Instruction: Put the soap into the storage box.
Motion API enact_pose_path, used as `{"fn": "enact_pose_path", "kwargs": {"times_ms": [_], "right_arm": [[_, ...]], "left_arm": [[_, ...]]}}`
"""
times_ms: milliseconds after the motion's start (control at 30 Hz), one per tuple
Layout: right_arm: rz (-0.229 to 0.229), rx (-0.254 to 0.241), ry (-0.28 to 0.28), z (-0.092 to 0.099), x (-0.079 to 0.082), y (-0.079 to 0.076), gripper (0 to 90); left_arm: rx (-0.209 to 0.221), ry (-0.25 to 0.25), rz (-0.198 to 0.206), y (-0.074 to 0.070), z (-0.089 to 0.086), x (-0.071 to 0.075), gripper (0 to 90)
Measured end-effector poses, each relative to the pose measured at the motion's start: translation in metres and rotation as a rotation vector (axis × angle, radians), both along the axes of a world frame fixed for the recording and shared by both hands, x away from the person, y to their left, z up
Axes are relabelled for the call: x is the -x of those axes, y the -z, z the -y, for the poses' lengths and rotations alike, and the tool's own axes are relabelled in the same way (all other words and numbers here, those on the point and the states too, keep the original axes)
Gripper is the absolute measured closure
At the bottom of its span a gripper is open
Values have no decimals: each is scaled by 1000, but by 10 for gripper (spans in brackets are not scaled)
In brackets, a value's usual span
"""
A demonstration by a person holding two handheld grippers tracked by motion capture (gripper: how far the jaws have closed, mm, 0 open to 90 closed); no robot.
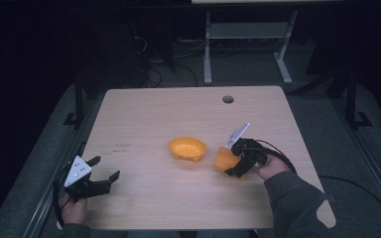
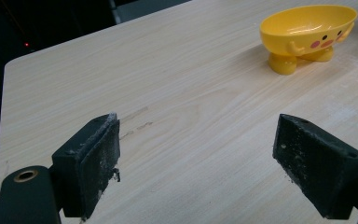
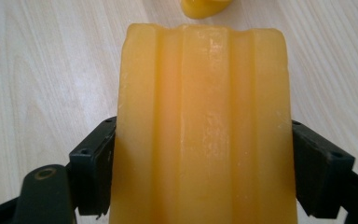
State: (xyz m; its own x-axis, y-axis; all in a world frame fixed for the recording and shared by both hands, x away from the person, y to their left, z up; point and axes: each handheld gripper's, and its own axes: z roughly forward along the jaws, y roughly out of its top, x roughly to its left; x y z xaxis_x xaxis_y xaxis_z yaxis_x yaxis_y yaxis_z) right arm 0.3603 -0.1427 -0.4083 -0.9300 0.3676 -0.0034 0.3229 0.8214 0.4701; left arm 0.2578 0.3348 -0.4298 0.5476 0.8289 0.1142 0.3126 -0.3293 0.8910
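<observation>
the left gripper (image 1: 99, 171) rests near the table's (image 1: 144, 198) left edge, jaws spread and empty. mid-table stands the yellow soap dish (image 1: 187, 148). just right of it, the right gripper (image 1: 234, 159) clamps the orange soap bar (image 3: 205, 126) across its long sides; it looks stiff, waxy and probably slippery, so flat-sided pinching suits.
</observation>
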Motion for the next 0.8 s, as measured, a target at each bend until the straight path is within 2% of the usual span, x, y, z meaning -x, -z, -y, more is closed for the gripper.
{"fn": "enact_pose_path", "kwargs": {"times_ms": [200, 300, 467, 800], "right_arm": [[13, 13, -19, -9, -4, -4, 204], [17, -2, -22, -12, -6, -9, 204], [25, 8, -34, -17, -8, -15, 204], [27, 11, -48, -24, -13, -17, 204]], "left_arm": [[0, -2, 2, 0, -1, 0, 139], [1, -1, 2, 0, -1, 0, 139], [2, -2, 1, 0, -1, 0, 139], [6, -7, 3, 0, -2, 0, 139]]}}
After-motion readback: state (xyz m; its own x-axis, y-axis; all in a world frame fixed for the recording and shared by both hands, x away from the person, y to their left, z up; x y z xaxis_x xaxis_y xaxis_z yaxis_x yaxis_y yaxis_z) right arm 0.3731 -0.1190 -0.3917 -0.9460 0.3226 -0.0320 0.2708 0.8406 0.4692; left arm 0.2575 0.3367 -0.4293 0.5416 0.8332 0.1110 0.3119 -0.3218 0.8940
